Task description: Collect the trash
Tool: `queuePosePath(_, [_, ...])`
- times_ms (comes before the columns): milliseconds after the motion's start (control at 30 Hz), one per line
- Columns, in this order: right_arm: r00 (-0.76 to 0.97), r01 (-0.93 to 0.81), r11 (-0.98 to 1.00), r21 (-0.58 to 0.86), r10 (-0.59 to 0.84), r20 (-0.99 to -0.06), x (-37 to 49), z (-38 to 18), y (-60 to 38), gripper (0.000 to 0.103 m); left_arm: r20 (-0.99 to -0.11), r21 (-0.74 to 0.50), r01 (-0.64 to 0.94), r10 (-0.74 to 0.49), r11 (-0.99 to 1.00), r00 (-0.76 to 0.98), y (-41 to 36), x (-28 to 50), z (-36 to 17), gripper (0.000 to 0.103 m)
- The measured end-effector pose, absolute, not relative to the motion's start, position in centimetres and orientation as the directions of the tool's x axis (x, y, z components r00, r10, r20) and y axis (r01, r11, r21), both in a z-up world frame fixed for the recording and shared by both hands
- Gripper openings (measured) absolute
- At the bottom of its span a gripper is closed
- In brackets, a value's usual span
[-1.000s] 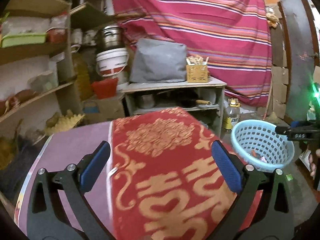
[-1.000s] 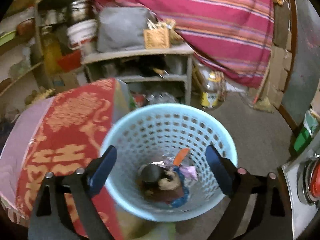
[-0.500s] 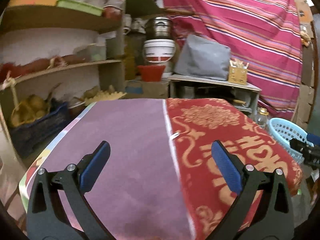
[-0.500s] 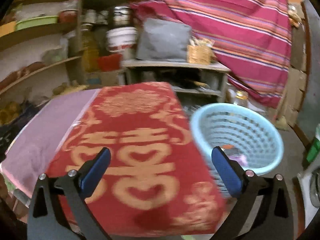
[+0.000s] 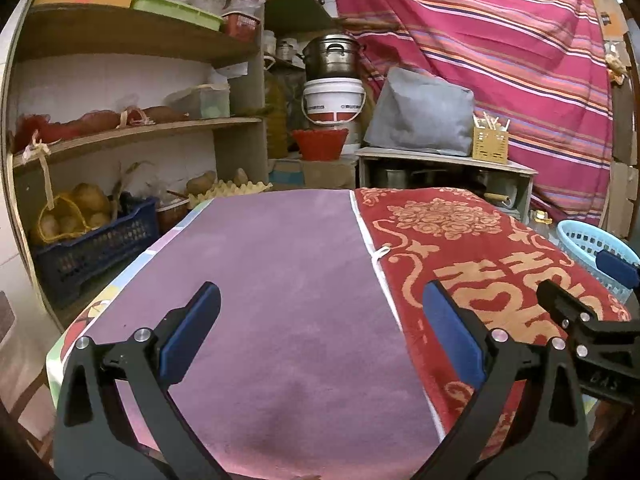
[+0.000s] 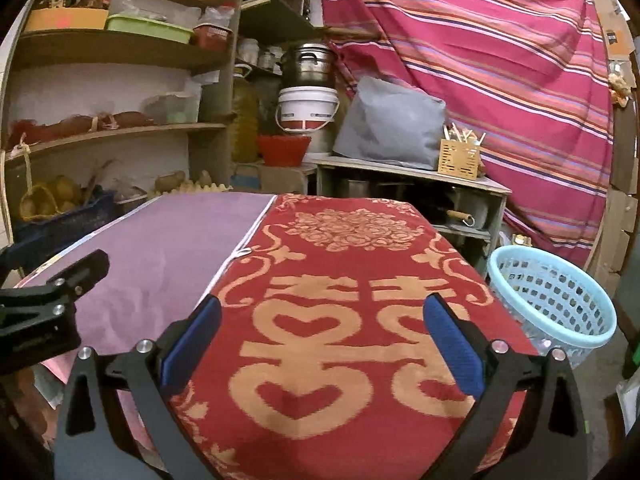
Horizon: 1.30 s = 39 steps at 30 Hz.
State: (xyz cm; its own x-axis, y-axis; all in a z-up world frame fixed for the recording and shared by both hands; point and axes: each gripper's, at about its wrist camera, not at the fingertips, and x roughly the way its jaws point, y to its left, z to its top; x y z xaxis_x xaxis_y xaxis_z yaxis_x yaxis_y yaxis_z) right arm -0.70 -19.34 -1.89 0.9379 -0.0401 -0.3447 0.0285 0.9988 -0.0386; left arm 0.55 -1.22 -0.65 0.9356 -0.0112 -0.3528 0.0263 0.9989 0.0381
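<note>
A light blue plastic basket (image 6: 554, 296) stands on the floor to the right of the table; its rim shows at the right edge of the left wrist view (image 5: 596, 248). Its contents are hidden from here. My left gripper (image 5: 320, 336) is open and empty above the purple cloth (image 5: 272, 280). My right gripper (image 6: 320, 336) is open and empty above the red patterned cloth (image 6: 348, 320). I see no loose trash on the table top. The right gripper's finger (image 5: 576, 312) shows at the right of the left wrist view.
Wooden shelves (image 5: 132, 132) with crates and boxes stand at the left. A low shelf unit (image 6: 412, 184) with a grey bag and a wooden box stands behind the table. A striped curtain (image 6: 500, 60) hangs at the back. A white bucket (image 5: 334, 100) sits under a metal pot.
Both grippers have swung left and pulled back. The right gripper has moved from above the basket to above the red cloth. The left now faces the purple cloth.
</note>
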Motion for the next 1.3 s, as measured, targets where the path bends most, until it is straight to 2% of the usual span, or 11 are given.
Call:
queuePosePath(433, [0.931,0.084,0.996,-0.01,-0.082,-0.355,-0.5,-1.8,-20.4,0.098,-0.384,0.033,0.058,-0.042,0.998,0.923,-2.3,1.7,-1.6,0.098])
queuePosePath(800, [0.922,0.146,0.989,-0.008,-0.139,-0.362,-0.9,-1.7,-22.6,0.098,-0.383,0.05,0.114,-0.086,0.992,0.92,-4.2,1.6,-1.7,0.098])
queuePosePath(1300, [0.927,0.141,0.99,-0.027,-0.141,-0.346,-1.5,-1.4,-22.6,0.098,-0.362,0.061,0.129,-0.099,0.99,0.927,-4.5,1.4,-1.3,0.098])
